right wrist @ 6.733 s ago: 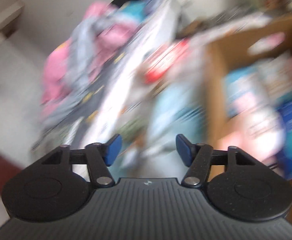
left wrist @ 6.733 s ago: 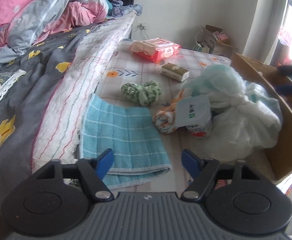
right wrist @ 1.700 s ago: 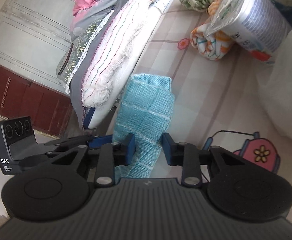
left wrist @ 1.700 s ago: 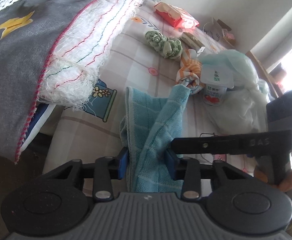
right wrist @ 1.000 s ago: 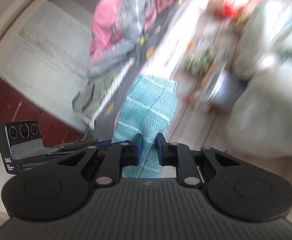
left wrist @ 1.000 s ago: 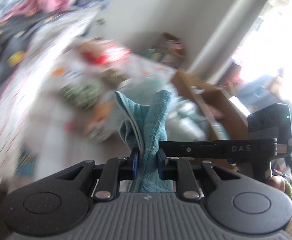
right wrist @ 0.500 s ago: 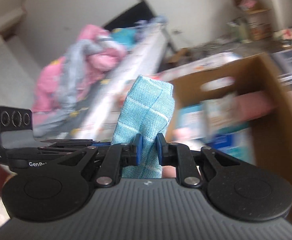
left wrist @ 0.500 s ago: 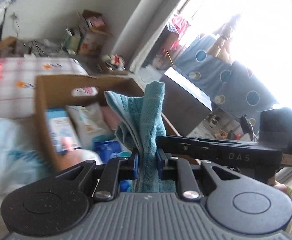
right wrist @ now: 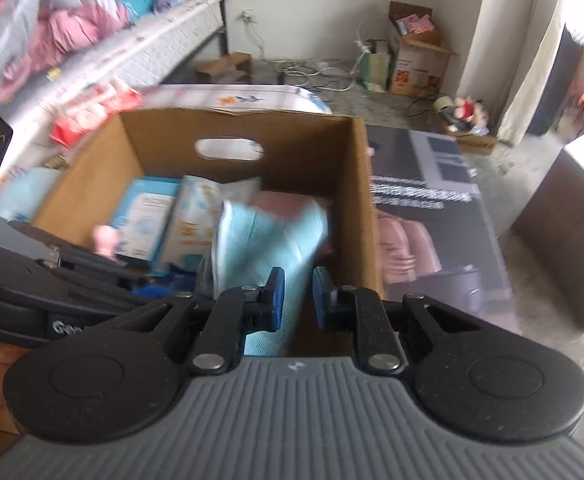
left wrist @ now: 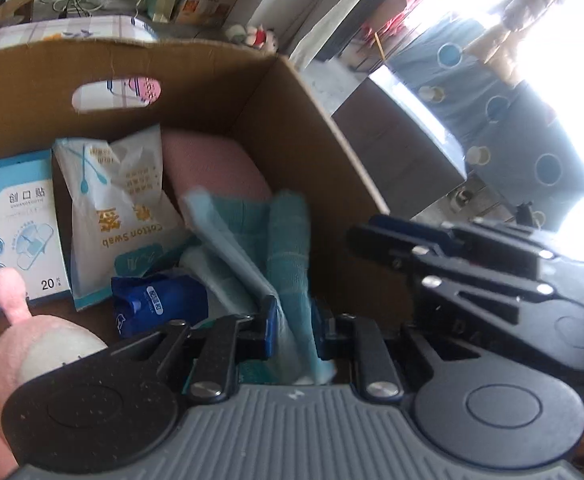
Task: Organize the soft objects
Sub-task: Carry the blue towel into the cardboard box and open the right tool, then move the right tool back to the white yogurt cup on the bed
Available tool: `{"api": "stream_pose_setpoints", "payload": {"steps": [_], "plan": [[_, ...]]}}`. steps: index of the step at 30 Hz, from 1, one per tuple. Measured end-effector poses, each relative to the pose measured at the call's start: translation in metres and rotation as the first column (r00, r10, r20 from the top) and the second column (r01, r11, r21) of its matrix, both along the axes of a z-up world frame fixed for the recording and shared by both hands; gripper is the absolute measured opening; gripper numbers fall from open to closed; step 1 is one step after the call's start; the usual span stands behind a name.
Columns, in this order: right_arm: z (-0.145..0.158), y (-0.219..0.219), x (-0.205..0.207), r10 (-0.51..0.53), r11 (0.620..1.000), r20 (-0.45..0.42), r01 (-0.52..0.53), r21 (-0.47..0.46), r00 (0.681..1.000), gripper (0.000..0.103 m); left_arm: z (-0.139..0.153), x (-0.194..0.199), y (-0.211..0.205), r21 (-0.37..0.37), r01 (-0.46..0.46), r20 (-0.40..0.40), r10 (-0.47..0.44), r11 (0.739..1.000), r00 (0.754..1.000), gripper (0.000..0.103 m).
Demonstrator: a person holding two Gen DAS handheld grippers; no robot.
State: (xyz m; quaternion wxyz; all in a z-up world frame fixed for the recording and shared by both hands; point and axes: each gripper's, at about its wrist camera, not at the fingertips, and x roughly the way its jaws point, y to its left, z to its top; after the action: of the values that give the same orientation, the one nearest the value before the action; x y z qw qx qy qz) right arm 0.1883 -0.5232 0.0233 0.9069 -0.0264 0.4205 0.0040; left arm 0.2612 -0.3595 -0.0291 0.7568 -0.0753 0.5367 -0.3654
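Observation:
A light blue checked towel (left wrist: 288, 240) hangs, motion-blurred, over the open cardboard box (left wrist: 315, 128). It also shows in the right wrist view (right wrist: 268, 236). My left gripper (left wrist: 293, 330) has its jaws a little apart, with the towel passing between them. My right gripper (right wrist: 295, 298) also has its jaws slightly apart, and the towel lies against its left pad. Both grippers sit side by side above the box (right wrist: 355, 184).
The box holds a pink cushion (left wrist: 212, 164), a cotton swab bag (left wrist: 124, 208), a plaster box (left wrist: 20, 224), a blue pack (left wrist: 160, 296) and a pink plush toy (left wrist: 32, 352). The bed with bedding (right wrist: 52, 28) is behind.
Both grippers swung from the bed to above the box with the towel. Their jaws, tight on the towel half a second ago, have parted and the towel is dropping into the box.

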Motion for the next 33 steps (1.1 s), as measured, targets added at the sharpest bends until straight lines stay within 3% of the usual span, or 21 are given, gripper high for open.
{"api": "stream_pose_setpoints", "payload": {"steps": [8,13,17,27,33], "plan": [[0.014,-0.008,-0.013,-0.03,0.995,0.032,0.027,0.099,0.999,0.015,0.006,-0.001,0.006,0.001,0.004,0.02,-0.004,1.0,1.0,0.027],[0.028,-0.011,-0.031,-0.073,0.974,0.044,0.061,0.218,0.996,0.016,0.037,-0.013,0.029,-0.021,-0.011,0.061,0.013,1.0,0.998,0.045],[0.038,-0.008,-0.047,-0.095,0.947,0.053,0.074,0.311,0.994,0.016,0.07,-0.026,0.054,-0.004,-0.019,0.126,0.019,1.0,0.992,0.053],[0.078,0.043,-0.105,-0.052,0.88,0.155,-0.028,0.474,0.987,0.029,0.128,-0.075,0.171,-0.027,-0.099,0.28,0.102,0.995,0.954,0.075],[0.098,0.1,-0.118,0.059,0.853,0.196,-0.151,0.499,0.979,0.031,0.138,-0.105,0.272,-0.034,-0.285,0.358,0.278,0.958,0.891,0.078]]}}
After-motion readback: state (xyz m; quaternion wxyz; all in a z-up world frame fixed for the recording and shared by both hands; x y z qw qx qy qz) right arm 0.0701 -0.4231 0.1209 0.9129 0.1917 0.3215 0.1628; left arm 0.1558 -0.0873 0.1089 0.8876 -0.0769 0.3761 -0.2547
